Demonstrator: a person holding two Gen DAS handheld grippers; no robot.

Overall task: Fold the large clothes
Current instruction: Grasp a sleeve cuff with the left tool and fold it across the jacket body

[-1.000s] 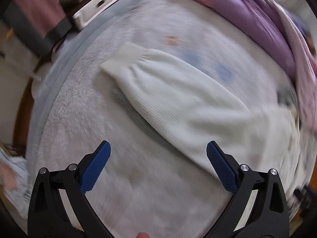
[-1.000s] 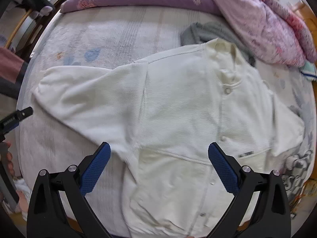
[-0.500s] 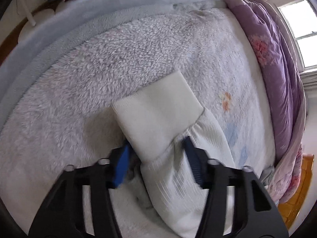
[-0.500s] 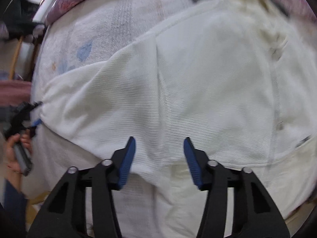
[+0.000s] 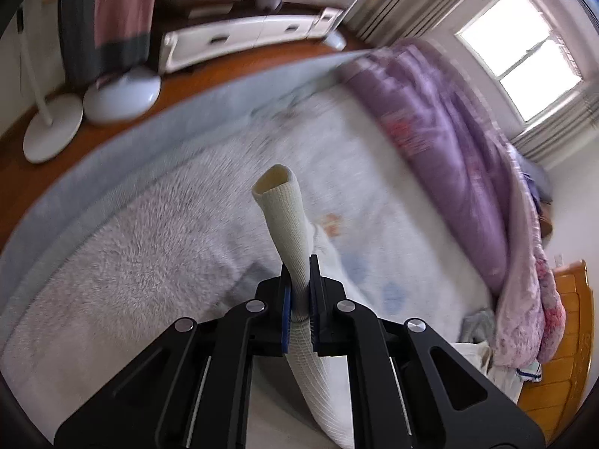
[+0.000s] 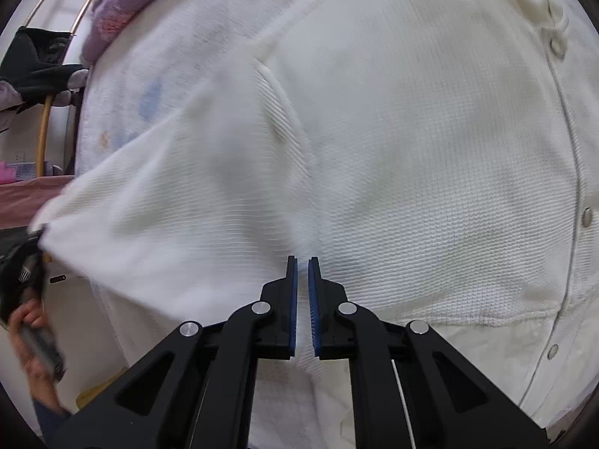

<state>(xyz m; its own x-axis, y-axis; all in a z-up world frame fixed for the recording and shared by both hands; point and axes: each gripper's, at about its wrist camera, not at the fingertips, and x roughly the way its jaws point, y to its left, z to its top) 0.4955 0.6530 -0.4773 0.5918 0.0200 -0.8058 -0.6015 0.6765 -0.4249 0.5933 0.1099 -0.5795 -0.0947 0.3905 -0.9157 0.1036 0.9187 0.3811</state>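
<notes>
A large cream knit cardigan (image 6: 411, 157) with snap buttons lies spread on the bed. My left gripper (image 5: 300, 262) is shut on its sleeve cuff (image 5: 286, 220), which sticks up between the jaws, lifted off the bed. In the right wrist view the sleeve (image 6: 149, 205) stretches left toward the left gripper (image 6: 22, 273) and the hand holding it. My right gripper (image 6: 302, 262) is shut on the cardigan fabric near the underarm, jaws almost together with cloth pinched between the pads.
A fluffy pale blanket (image 5: 131, 254) covers the bed. A purple quilt (image 5: 449, 142) is heaped along the far side. White fan bases (image 5: 119, 93) stand on the wood floor beyond the bed edge. A wooden headboard (image 5: 569, 336) is at right.
My left gripper closed on the sleeve cuff and lifted it off the bed. My right gripper moved down onto the cardigan near the underarm and closed on the fabric.
</notes>
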